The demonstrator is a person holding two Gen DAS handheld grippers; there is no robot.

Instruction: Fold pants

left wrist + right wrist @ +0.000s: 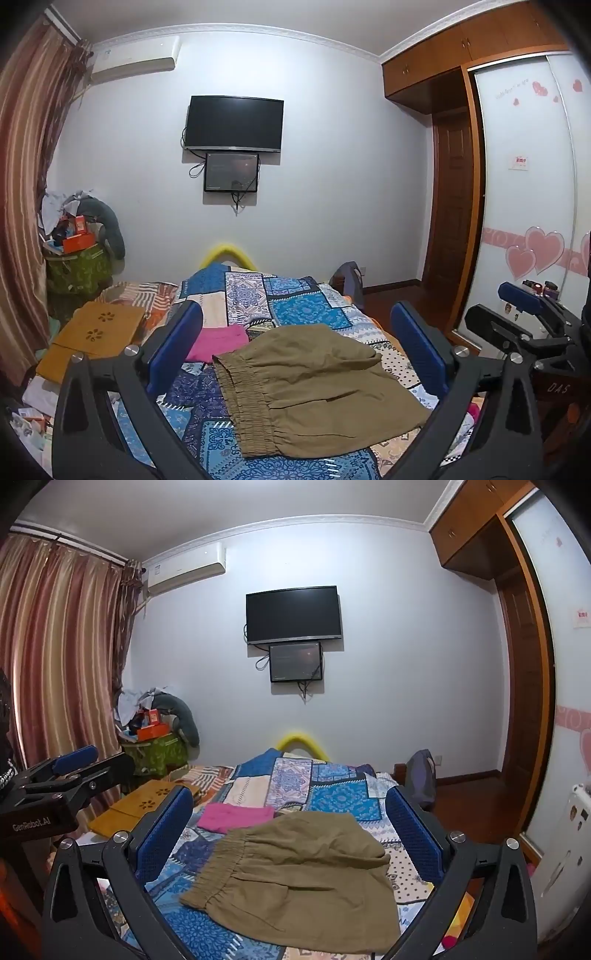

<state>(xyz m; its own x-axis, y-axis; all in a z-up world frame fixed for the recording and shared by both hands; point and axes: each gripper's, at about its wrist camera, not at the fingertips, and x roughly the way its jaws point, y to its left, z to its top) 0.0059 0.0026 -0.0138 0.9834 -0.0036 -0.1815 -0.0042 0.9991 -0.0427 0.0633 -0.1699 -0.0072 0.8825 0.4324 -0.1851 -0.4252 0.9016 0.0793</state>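
Note:
Olive-brown pants (314, 387) lie folded on the patchwork bedspread (295, 302), elastic waistband toward the left. They also show in the right wrist view (299, 878). My left gripper (295, 354) is open and empty, held above the pants with its blue pads either side. My right gripper (291, 834) is open and empty too, above the same pants. The right gripper appears at the right edge of the left wrist view (524, 310); the left gripper appears at the left edge of the right wrist view (70, 771).
A folded pink garment (218, 343) lies just beyond the pants. A yellow-brown lap table (92, 332) sits on the bed's left side. A cluttered green bin (77, 266) stands by the curtain. A wardrobe (524, 206) runs along the right.

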